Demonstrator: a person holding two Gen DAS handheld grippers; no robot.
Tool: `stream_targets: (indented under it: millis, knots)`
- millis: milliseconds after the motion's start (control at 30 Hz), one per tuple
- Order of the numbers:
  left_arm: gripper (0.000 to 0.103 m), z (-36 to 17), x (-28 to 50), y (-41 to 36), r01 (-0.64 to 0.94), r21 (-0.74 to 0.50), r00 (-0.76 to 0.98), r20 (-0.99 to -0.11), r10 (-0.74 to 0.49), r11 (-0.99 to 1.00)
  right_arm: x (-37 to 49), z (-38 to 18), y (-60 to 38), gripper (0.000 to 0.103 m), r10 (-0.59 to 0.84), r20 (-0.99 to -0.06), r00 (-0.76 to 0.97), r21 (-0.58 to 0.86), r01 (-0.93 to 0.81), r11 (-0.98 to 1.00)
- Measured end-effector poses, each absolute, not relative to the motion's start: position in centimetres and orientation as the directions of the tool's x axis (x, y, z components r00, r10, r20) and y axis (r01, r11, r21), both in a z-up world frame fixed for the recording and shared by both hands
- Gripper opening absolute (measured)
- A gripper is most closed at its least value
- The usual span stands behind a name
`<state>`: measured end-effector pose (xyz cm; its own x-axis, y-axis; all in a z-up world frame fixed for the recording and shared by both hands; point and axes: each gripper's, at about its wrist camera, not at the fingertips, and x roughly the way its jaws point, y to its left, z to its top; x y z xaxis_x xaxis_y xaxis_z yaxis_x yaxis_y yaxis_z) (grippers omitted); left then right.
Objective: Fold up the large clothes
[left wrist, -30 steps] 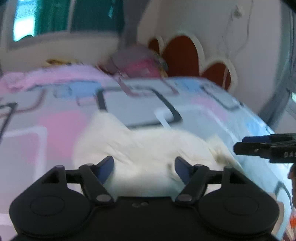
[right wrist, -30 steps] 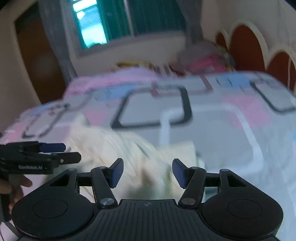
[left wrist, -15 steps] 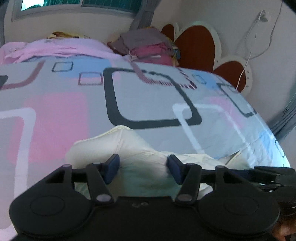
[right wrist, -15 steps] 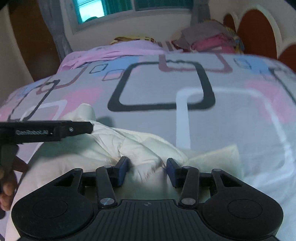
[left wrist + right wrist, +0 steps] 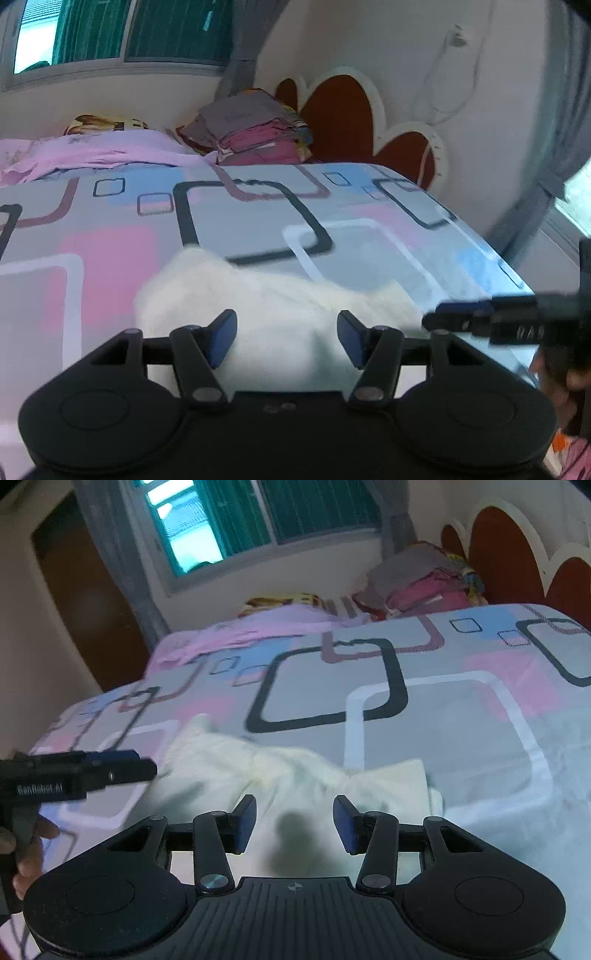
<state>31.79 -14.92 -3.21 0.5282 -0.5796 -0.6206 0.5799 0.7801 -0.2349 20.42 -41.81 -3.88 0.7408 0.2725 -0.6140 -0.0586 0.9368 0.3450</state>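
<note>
- Fingers of the left gripper (image 5: pixel 286 338) stand spread with nothing pinched; those of the right gripper (image 5: pixel 293 823) are likewise apart and empty, over the cloth.
- Both hover just above the cream garment (image 5: pixel 295 775), which lies bunched and creased on the patterned bed (image 5: pixel 461 720), near its front edge.
- Judging by its rumpled folds, the garment looks soft, light and floppy: it should sag and drape when lifted and is unlikely to slip or break.
- Best hold is probably two edges or corners well apart, one per gripper, such as the flat flap (image 5: pixel 402 779) at right.
</note>
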Motion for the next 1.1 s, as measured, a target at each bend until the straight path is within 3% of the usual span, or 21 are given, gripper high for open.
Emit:
stream_targets:
  millis: [267, 533, 667, 733, 767, 800, 833, 900, 1100]
  knots:
    - [0.058, -5.0, 23.2, -15.5, 0.665, -0.162, 0.477, -0.660, -0.581, 0.729, 12.7, -5.0, -38.3, 0.046, 0.261, -0.657, 0.707, 0.284, -0.088, 0.955]
    - [0.058, -8.7, 22.0, -15.9, 0.673, -0.133, 0.452, -0.705, -0.547, 0.728, 11.9, -11.3, -37.2, 0.046, 0.245, -0.712, 0.658, 0.273, -0.063, 0.960]
    - [0.058, -8.8, 22.0, -16.5, 0.667, -0.108, 0.458, -0.721, -0.520, 0.737, 12.5, -11.2, -37.0, 0.046, 0.238, -0.731, 0.640, 0.284, -0.032, 0.958]
    - [0.065, -7.8, 22.0, -15.9, 0.653, -0.111, 0.470, -0.716, -0.516, 0.749, 12.6, -9.9, -37.8, 0.046, 0.243, -0.726, 0.643, 0.303, -0.019, 0.953]
    - [0.076, -7.2, 21.8, -15.5, 0.635, -0.108, 0.495, -0.704, -0.510, 0.765, 12.3, -9.0, -38.6, 0.049, 0.238, -0.705, 0.669, 0.323, 0.004, 0.946]
    - [0.103, -6.6, 21.9, -14.8, 0.604, -0.095, 0.539, -0.683, -0.494, 0.791, 11.9, -8.5, -39.4, 0.088, 0.220, -0.680, 0.699, 0.341, 0.035, 0.939]
    - [0.103, -6.1, 21.9, -13.9, 0.567, -0.080, 0.592, -0.653, -0.473, 0.820, 11.6, -7.8, -40.5, 0.102, 0.196, -0.648, 0.736, 0.358, 0.067, 0.931]
    - [0.103, -5.8, 23.2, -12.3, 0.511, -0.106, 0.622, -0.639, -0.452, 0.853, 12.0, -7.6, -42.8, 0.103, 0.213, -0.603, 0.768, 0.430, 0.088, 0.898]
    - [0.103, -7.1, 26.9, -9.2, 0.373, -0.268, 0.578, -0.682, -0.448, 0.888, 15.3, -10.3, -47.8, 0.103, 0.283, -0.623, 0.729, 0.584, 0.193, 0.788]
